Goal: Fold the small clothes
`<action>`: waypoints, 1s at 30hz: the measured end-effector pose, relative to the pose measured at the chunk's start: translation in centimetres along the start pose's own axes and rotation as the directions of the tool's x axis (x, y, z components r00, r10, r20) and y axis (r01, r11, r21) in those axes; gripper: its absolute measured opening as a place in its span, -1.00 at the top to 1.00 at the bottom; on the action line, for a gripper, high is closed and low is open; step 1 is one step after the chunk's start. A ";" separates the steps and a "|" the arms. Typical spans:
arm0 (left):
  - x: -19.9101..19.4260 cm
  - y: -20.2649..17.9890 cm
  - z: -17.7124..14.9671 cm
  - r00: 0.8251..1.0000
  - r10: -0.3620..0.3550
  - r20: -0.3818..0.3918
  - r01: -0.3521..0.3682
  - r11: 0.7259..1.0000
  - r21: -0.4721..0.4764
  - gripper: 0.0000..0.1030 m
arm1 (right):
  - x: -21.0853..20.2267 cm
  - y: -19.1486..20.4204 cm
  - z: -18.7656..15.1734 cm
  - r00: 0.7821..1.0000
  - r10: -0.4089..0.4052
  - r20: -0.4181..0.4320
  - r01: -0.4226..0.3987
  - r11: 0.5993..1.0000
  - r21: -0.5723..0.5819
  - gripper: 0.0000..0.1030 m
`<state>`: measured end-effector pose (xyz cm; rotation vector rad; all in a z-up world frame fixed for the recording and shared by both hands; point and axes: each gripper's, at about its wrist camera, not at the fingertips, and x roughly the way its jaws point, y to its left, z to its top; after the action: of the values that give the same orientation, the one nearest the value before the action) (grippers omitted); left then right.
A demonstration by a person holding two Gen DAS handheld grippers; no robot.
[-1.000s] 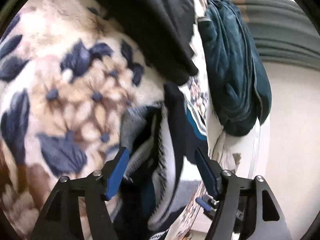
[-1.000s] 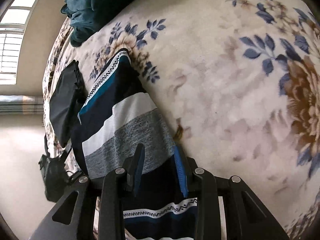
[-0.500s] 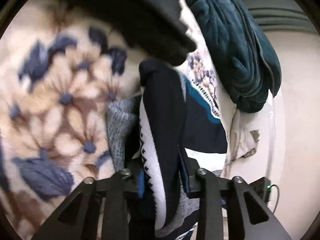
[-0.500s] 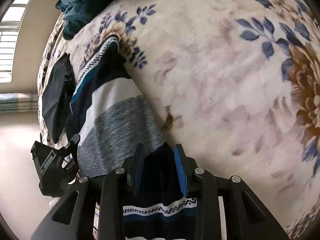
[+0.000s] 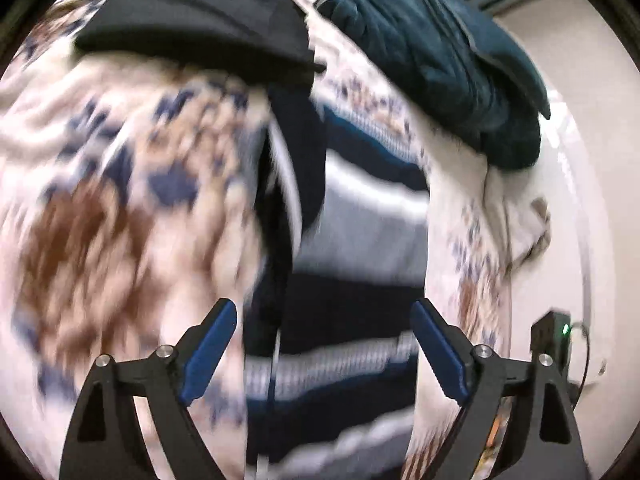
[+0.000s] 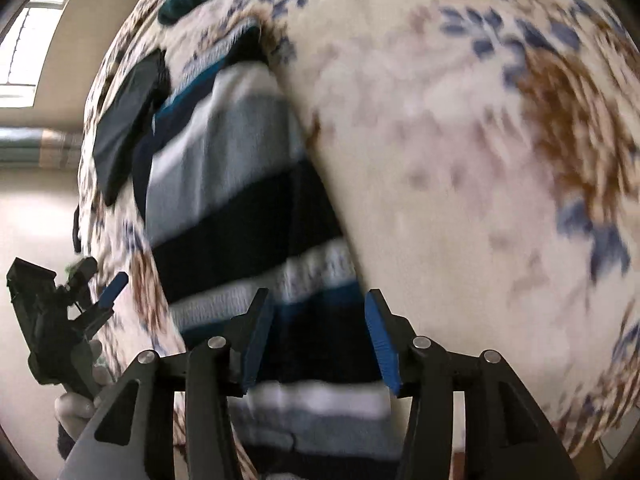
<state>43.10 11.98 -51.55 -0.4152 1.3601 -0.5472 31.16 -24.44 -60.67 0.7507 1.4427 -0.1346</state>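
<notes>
A knitted garment (image 5: 360,240) striped navy, white, grey and teal lies folded lengthwise on a floral blanket (image 5: 100,200). My left gripper (image 5: 324,344) hovers above its near end, jaws opening wide, with no cloth pressed between the blue pads. In the right wrist view the same striped garment (image 6: 224,184) runs away from my right gripper (image 6: 318,336). Its jaws are opening too, and the cloth lies flat beneath them, free of the pads. My left gripper (image 6: 60,320) also shows at the lower left there, off the blanket's edge, held by a hand (image 6: 76,400).
A folded black garment (image 5: 192,20) lies beyond the striped one, and a crumpled teal garment (image 5: 440,60) sits further right. The blanket's edge drops to a pale floor on the right, where a small black device (image 5: 552,336) sits. A window (image 6: 32,40) lights the far left.
Half a second ago both grippers were shut on the striped garment's edge. Both have let go, the left has drawn back and up, and the garment lies flat.
</notes>
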 end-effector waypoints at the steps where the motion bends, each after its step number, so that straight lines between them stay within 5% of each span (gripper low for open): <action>1: -0.6 0.3 -2.0 0.999 0.030 -0.011 -0.030 1.000 0.005 -0.73 | 0.0 -0.3 -1.2 1.000 -0.002 -0.014 0.002 1.000 -0.007 0.03; 11: -1.4 2.8 -19.7 0.965 0.181 -0.190 -0.194 0.980 -0.051 -0.73 | 1.2 -6.6 -16.6 0.988 -0.025 -0.153 0.021 0.999 -0.029 0.03; 18: -1.1 2.8 -26.7 0.960 0.174 -0.221 -0.196 0.977 -0.086 -0.70 | 2.1 -11.6 -23.7 0.982 -0.035 -0.183 0.040 0.999 0.025 0.03; 22: -0.2 3.1 -28.8 0.958 0.175 -0.227 -0.202 0.974 -0.104 -0.14 | 2.7 -12.4 -25.7 0.984 -0.047 -0.170 0.049 0.999 0.008 0.12; 24: -0.1 3.0 -29.3 0.958 0.196 -0.210 -0.217 0.973 -0.082 0.40 | 2.6 -12.3 -26.3 0.989 -0.024 -0.149 0.027 0.999 0.018 0.60; 26: -0.3 2.9 -29.5 0.962 0.205 -0.180 -0.218 0.974 -0.055 0.79 | 2.4 -11.4 -26.9 0.992 -0.056 -0.114 0.056 0.998 -0.001 0.75; 30: -3.4 1.3 -29.7 0.975 0.202 -0.093 -0.205 0.978 -0.029 0.83 | 1.1 -10.2 -27.4 0.995 -0.073 -0.065 0.073 0.997 0.001 0.81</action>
<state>13.63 15.99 -54.65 -0.2807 1.4817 -0.3737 3.04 -17.22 -64.07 0.7103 1.5326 -0.1703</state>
